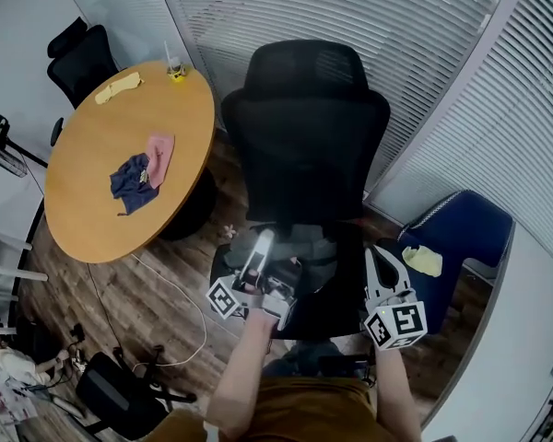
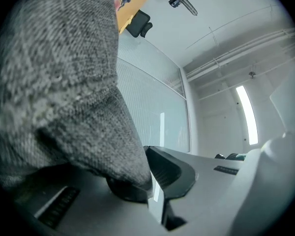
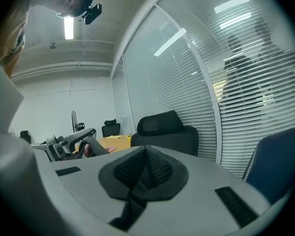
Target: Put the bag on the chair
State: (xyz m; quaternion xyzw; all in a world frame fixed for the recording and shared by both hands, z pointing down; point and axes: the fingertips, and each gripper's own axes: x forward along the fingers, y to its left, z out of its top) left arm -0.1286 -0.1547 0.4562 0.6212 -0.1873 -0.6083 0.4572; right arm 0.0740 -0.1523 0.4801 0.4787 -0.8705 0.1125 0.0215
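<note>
A black office chair (image 1: 304,136) stands in front of me, its back against the blinds. A grey knitted bag (image 1: 306,244) lies on its seat. My left gripper (image 1: 261,244) reaches over the seat's left side and is shut on the bag. In the left gripper view the grey fabric (image 2: 64,82) fills the left half and runs down between the closed jaws of the left gripper (image 2: 148,181). My right gripper (image 1: 376,258) hovers at the seat's right side, apart from the bag. In its own view the right gripper (image 3: 145,154) is shut with nothing in it.
A round wooden table (image 1: 92,201) to the left carries a dark blue cloth (image 1: 131,178), a pink cloth (image 1: 160,155) and a yellow cup (image 1: 176,70). A blue chair (image 1: 461,233) stands close on the right. A white cable (image 1: 180,316) lies on the floor.
</note>
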